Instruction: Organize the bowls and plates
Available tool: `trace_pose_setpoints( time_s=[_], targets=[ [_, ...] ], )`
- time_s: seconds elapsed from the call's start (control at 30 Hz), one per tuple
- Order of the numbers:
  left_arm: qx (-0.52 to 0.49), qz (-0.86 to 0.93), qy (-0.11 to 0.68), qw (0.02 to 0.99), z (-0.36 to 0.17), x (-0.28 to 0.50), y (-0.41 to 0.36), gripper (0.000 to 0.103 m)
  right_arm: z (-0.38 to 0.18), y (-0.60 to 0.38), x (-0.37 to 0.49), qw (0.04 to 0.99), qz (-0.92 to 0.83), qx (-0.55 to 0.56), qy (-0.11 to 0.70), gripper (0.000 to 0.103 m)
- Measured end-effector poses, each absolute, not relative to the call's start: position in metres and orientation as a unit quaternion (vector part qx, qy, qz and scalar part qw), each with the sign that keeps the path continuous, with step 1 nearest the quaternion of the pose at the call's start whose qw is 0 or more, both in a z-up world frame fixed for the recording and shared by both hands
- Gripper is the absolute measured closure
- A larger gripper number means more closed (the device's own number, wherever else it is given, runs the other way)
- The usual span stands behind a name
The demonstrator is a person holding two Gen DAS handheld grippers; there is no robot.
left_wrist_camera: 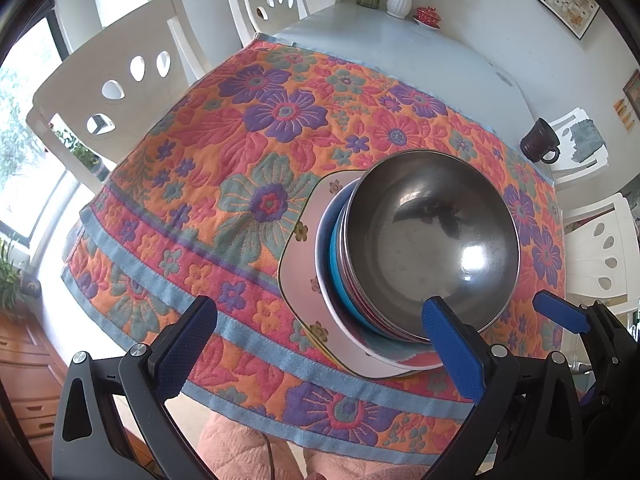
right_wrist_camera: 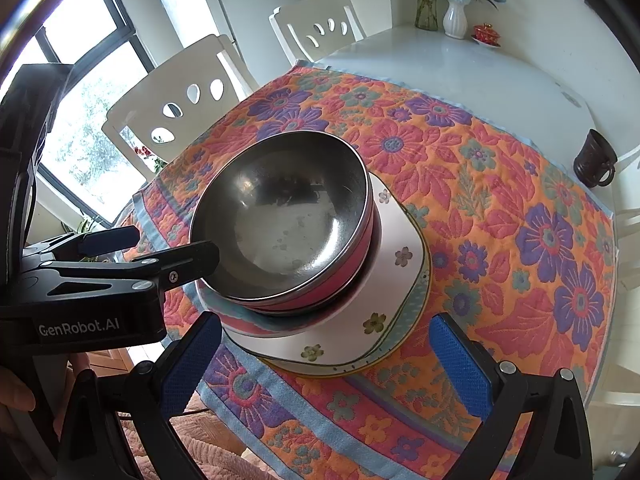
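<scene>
On left gripper — "GenRobot.AI".

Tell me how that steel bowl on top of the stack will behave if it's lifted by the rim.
The steel bowl looks thin-walled, so it is probably light and stiff. Its polished surface shows glare, so the fingers may slip on it. It sits nested in the pink bowl beneath, so it might stick or drag that bowl.

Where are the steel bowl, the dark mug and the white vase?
steel bowl (right_wrist_camera: 280, 216): right wrist view, inner bottom.
dark mug (right_wrist_camera: 596, 160): right wrist view, side wall.
white vase (left_wrist_camera: 399, 0): left wrist view, ribbed body.
</scene>
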State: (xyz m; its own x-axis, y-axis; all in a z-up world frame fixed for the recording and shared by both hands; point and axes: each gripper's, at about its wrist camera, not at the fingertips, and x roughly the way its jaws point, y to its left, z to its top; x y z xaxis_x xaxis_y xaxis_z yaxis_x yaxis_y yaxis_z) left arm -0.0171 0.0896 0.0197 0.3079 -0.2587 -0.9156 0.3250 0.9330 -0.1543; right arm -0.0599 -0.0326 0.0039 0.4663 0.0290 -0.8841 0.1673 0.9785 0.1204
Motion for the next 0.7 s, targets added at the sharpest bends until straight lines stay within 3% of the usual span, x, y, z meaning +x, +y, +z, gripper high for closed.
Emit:
trace_pose_setpoints(
  time_s=[0.7],
  targets=[
    [0.038,-0.186,0.558,0.808,0.0177,-0.0124,0.0874,0.001,-0.0010,-0.0419,-0.0579,0.850,-0.033,0.092,0.518,0.000]
  ],
)
